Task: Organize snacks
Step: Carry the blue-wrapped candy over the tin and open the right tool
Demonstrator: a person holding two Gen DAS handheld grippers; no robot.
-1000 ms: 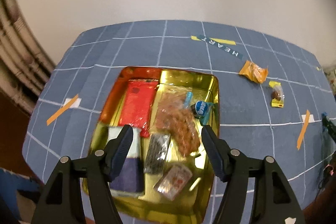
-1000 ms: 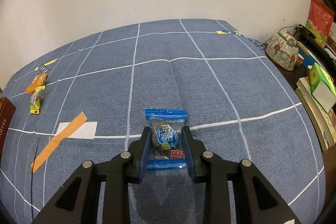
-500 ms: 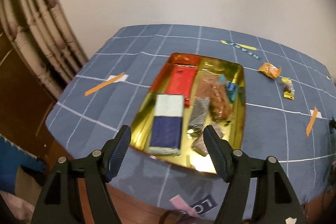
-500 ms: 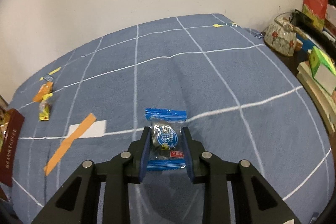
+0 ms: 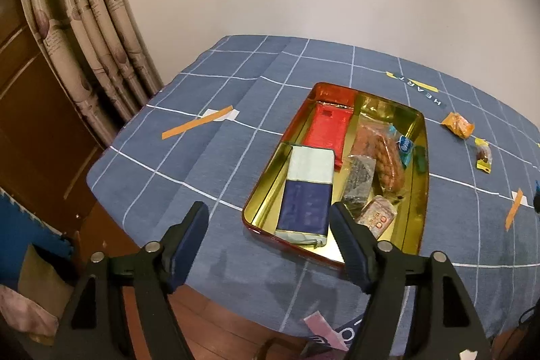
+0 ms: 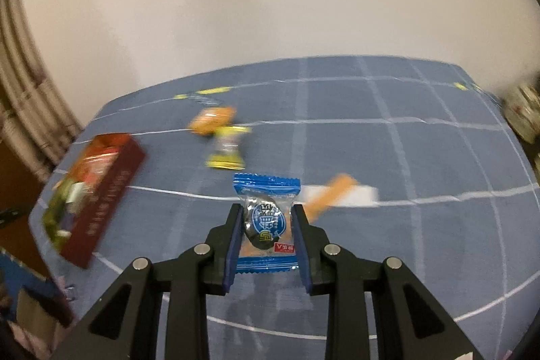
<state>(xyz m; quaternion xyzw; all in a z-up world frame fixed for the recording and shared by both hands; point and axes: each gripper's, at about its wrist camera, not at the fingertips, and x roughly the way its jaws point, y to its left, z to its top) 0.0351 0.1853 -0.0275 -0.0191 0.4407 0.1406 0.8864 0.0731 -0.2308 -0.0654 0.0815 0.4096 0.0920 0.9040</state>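
A gold tin tray (image 5: 416, 191) with a red outer wall sits on the blue checked tablecloth and holds several snacks: a red packet (image 5: 329, 132), a white-and-navy packet (image 5: 307, 191), a bag of brown snacks (image 5: 381, 154). My left gripper (image 5: 270, 238) is open and empty, raised above the table's near-left edge, short of the tray. My right gripper (image 6: 266, 238) is shut on a blue-wrapped candy (image 6: 266, 221), lifted over the cloth. The tray shows blurred at the left in the right wrist view (image 6: 94, 191).
An orange packet (image 5: 457, 123) and a yellow-edged candy (image 5: 483, 154) lie on the cloth right of the tray; both show blurred in the right wrist view (image 6: 211, 120) (image 6: 227, 147). Orange tape strips (image 5: 197, 125) mark the cloth. A curtain (image 5: 91, 32) hangs at left.
My left gripper pulled back and left, away from above the tray, past the table edge. My right gripper swung left with the blue candy, bringing the tray into view.
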